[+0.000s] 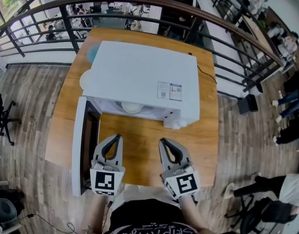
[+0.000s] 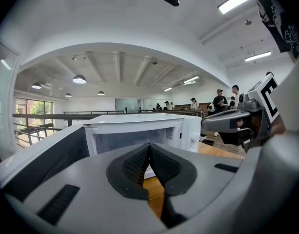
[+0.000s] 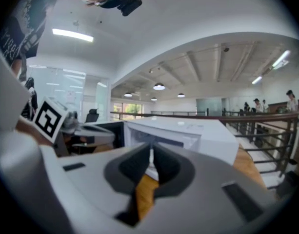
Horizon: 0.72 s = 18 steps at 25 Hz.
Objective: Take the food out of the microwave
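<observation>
A white microwave (image 1: 144,74) stands on a wooden table (image 1: 139,150), its door (image 1: 81,145) swung open to the left. Inside the cavity a white dish of food (image 1: 131,107) shows at the opening. My left gripper (image 1: 118,137) hovers over the table in front of the opening, shut with nothing in it. My right gripper (image 1: 163,141) is beside it, also shut and empty. In the left gripper view the closed jaws (image 2: 148,145) point at the microwave (image 2: 139,126). The right gripper (image 3: 151,147) likewise faces the microwave (image 3: 188,135).
A pale blue plate (image 1: 90,52) and a white plate (image 1: 83,79) lie behind the microwave's left side. A dark metal railing (image 1: 139,4) curves round the table's far side. The microwave's knob (image 1: 173,124) juts out at its front right corner.
</observation>
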### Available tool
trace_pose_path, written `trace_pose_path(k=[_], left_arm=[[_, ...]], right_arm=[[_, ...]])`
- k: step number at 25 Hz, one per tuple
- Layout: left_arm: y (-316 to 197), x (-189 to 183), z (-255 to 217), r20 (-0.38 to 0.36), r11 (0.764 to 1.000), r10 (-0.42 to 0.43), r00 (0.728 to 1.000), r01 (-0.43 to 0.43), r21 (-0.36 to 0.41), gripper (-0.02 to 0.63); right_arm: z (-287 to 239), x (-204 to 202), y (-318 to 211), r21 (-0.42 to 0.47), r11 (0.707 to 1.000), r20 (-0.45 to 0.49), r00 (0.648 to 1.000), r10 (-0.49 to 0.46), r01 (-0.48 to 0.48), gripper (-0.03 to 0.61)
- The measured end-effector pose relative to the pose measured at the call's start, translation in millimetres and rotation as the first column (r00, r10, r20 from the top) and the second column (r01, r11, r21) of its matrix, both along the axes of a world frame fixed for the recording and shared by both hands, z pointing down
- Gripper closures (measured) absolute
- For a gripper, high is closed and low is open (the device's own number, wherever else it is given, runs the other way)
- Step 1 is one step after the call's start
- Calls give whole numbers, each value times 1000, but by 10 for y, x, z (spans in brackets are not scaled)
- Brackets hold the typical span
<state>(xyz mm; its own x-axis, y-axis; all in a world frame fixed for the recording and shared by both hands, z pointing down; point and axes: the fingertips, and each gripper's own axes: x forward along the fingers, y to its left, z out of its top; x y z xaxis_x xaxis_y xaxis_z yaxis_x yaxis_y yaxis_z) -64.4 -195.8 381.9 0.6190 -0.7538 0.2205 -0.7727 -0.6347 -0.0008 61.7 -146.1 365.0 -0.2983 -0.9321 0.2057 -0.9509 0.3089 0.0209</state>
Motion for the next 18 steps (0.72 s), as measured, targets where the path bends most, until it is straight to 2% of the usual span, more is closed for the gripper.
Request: trace_pose_path(k=[4,5,6,7,13,18], left_arm=[[-233,87,75,100,998,54,994,-59,39,569],[-289,107,124,118,997,67,991,-70,28,526],[-342,126,177,138,997,77,987,-81,16,492],[-394,144,230,160,996,87,983,-89,8,486],[-670,210,631,271,988,156,950,-149,-44,434],[-897,196,941,337,987,158,928,-134,-93,379]], right_arm=[[148,-36,-233,-42,996,-32,997,-76,74,537],[207,-41,-299,-59,995,-34,996,-86,84,513],[265,-46,-365,-76,993,-39,995,-95,92,456],[319,-53,-429,-89,991,-48,993,-103,99,428],[584,-137,-772,-113,984,-129,980,-149,135,399],[824,-136,-976,-145,980,-163,974,-158,134,379]])
